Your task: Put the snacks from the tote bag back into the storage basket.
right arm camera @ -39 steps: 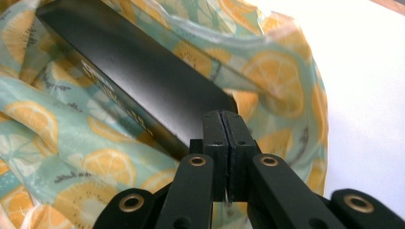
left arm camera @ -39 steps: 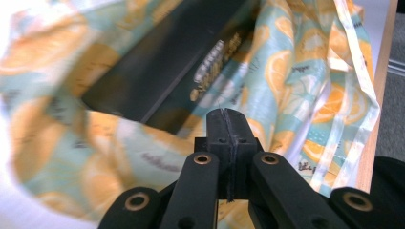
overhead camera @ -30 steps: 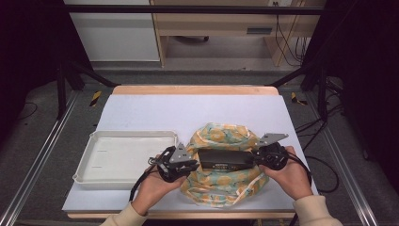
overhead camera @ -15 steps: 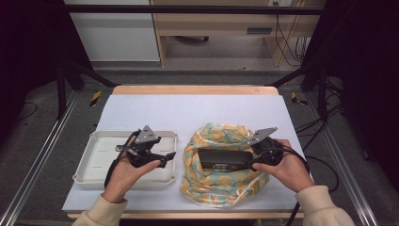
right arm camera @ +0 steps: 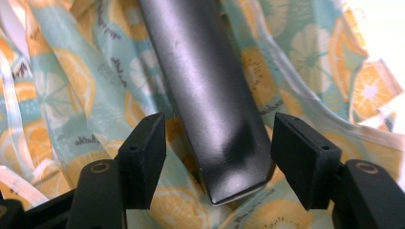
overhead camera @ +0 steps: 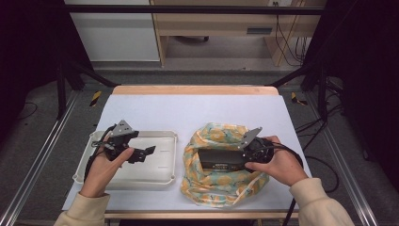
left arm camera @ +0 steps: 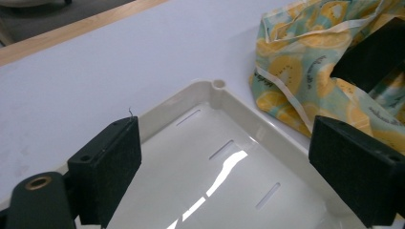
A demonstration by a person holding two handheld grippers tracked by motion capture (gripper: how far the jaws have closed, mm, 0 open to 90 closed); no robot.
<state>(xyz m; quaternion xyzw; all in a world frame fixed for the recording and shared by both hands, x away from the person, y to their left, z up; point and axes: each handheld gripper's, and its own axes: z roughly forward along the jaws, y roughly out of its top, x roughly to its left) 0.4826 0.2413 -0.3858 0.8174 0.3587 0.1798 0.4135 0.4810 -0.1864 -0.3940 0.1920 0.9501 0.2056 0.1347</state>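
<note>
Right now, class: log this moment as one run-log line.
left gripper: open, over tray | right gripper: open, astride black box | box on fruit-print cloth

A lab recording bench, not a home

A white-topped table with a wooden edge (overhead camera: 195, 89) stands on grey carpet inside a black metal frame (overhead camera: 197, 9), between aluminium floor rails (overhead camera: 44, 150). Loose black cables (overhead camera: 287, 42) hang by plain pale wooden furniture (overhead camera: 226, 28) behind

Cloth (right arm camera: 95, 95) script print, box (overhead camera: 221, 160) label: both illegible.
</note>
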